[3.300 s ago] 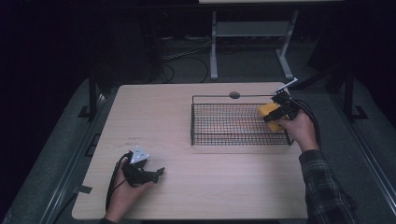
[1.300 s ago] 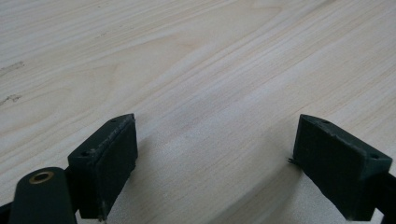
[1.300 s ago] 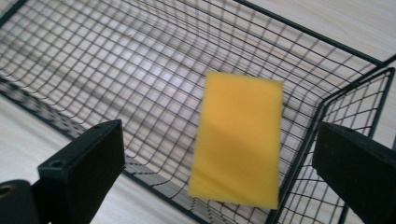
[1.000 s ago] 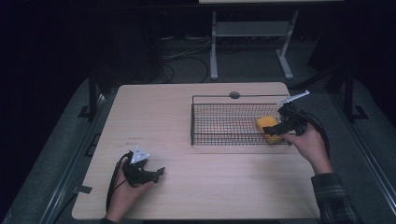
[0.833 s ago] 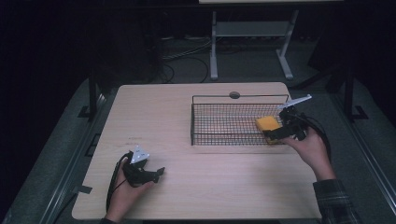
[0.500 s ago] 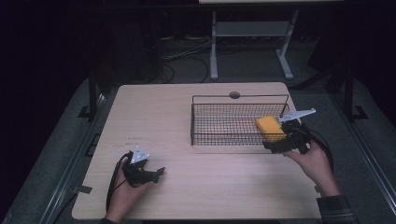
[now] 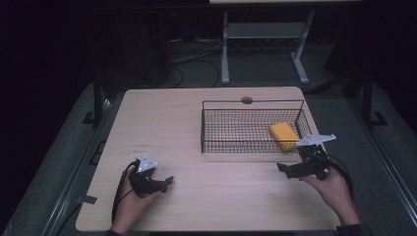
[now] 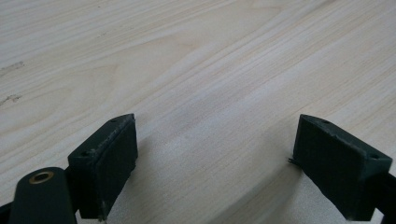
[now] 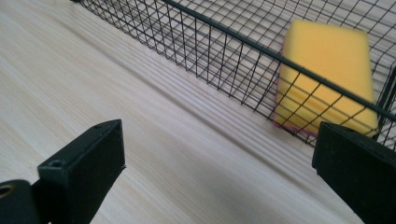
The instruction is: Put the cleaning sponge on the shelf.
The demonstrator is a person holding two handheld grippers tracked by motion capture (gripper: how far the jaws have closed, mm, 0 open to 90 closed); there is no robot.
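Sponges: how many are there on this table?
1. The yellow sponge lies inside the wire basket, at its right end, apart from both open grippers. The rest of the basket floor looks bare through the mesh, so nothing seems hidden.

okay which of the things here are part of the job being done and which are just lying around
Part of the job:
- yellow sponge, lying in the basket's right end
- black wire basket
- right gripper, open and empty, outside the basket's near wall

Not in use:
- left gripper, open and empty, resting at the table's near left
- wooden table
- metal stand on the floor behind the table
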